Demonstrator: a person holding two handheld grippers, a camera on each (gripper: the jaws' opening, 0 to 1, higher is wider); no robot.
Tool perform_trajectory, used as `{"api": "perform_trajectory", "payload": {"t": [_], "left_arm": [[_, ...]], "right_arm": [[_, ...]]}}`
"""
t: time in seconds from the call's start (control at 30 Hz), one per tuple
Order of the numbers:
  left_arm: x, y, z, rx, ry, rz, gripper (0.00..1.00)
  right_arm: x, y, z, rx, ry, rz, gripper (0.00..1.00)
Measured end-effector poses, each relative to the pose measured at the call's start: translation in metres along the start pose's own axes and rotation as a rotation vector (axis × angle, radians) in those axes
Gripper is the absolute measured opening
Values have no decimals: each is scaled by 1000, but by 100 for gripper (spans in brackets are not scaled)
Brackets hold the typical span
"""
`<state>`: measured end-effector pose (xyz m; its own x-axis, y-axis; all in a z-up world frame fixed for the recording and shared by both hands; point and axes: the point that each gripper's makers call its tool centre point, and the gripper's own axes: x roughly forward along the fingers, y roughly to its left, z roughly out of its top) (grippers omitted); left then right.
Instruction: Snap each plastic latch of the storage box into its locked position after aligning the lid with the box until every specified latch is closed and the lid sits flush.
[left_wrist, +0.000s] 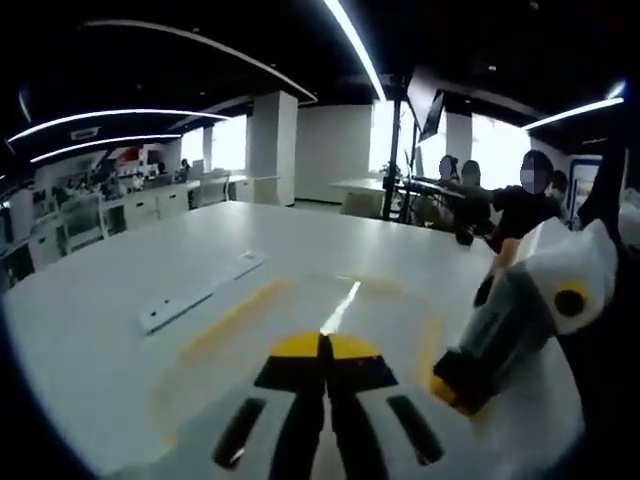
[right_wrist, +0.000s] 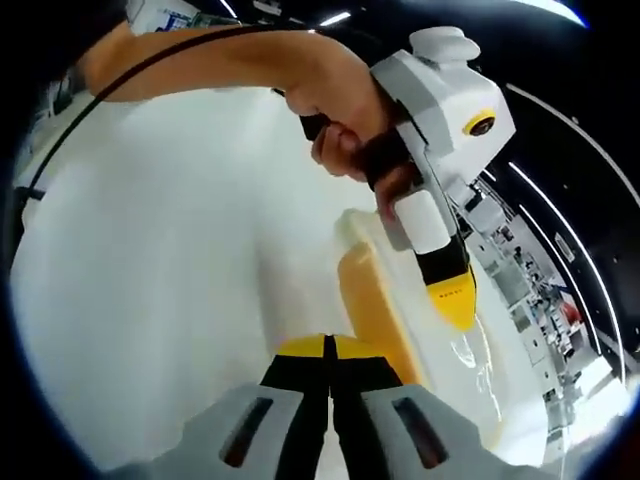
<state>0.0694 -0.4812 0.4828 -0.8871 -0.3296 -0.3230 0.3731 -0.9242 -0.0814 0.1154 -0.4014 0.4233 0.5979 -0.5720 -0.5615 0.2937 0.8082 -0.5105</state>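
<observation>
Both grippers' jaws closed: left gripper (left_wrist: 324, 345), right gripper (right_wrist: 327, 348).

Storage box (right_wrist: 372, 300): translucent, with a yellow-orange side; I see it at lower centre-right of my right gripper view, resting on the white surface.
Lid (right_wrist: 470, 350): clear plastic on top of the box, glinting.
Left gripper view: the lid (left_wrist: 330, 320) lies flat, low centre, yellowish edges showing through.
Latches: I cannot tell their state.
</observation>
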Motion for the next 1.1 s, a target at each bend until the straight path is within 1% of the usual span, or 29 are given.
{"api": "perform_trajectory", "payload": {"t": [0.2, 0.23, 0.27, 0.3, 0.33, 0.37, 0.4, 0.43, 0.5, 0.57, 0.67, 0.73, 0.77, 0.8, 0.83, 0.9, 0.93, 0.97, 1.0, 1.07, 1.1], "left_arm": [[0, 0, 0, -8, 2, 12, 0], [0, 0, 0, -10, 3, 17, 0], [0, 0, 0, -10, 3, 18, 0], [-1, 1, 0, -8, 2, 20, 0], [-1, 1, 0, -12, 2, 20, 0], [-1, -2, -2, -23, 9, 4, 0], [-1, 1, 1, -11, -3, 17, 0], [0, 0, 2, -24, 2, 15, 0], [0, 0, 1, -22, -2, 15, 0], [-1, -1, 2, -9, -5, 20, 0], [-1, -1, 3, -4, -10, 23, 0], [-1, 1, 4, -10, -14, 17, 0], [-1, 2, 4, -14, -15, 16, 0], [0, 1, 4, -12, -14, 17, 0], [-1, 1, 4, -13, -14, 18, 0], [-1, 2, 4, -20, -22, 17, 0], [-1, 1, 4, -20, -25, 18, 0], [-1, 2, 5, -23, -28, 18, 0], [-1, 2, 5, -26, -34, 19, 0], [-1, 2, 6, -10, -46, 34, 0], [-1, 3, 6, 1, -49, 37, 0]], "right_arm": [[2, 1, 1, -11, -7, -1, 0], [3, 0, 0, 24, -13, 16, 0], [3, 1, -1, 1, -10, 14, 0], [3, 1, -1, 5, -14, 19, 0], [3, 1, 1, 32, -20, 23, 0], [5, 5, -7, 26, 22, 40, 0], [4, -11, 0, 40, -22, 41, 0], [5, -2, -3, 44, -17, 37, 0], [5, -1, -5, 39, -18, 40, 0], [6, 3, -2, 34, -22, 46, 0], [4, 2, 1, 34, -35, 46, 0], [7, 4, 0, -13, -35, 48, 0], [3, 2, 5, -7, -48, 30, 0], [2, 5, 6, -8, -47, 34, 0], [4, 5, 3, 7, -51, 51, 0], [4, 3, 2, 13, -55, 57, 0], [4, 3, 2, -3, -63, 62, 0], [2, 2, 3, 2, -69, 62, 0], [0, 2, 7, 44, -98, 69, 0], [-9, 3, 12, 45, -128, 97, 0], [-13, 2, 13, 57, -135, 97, 0]]}}
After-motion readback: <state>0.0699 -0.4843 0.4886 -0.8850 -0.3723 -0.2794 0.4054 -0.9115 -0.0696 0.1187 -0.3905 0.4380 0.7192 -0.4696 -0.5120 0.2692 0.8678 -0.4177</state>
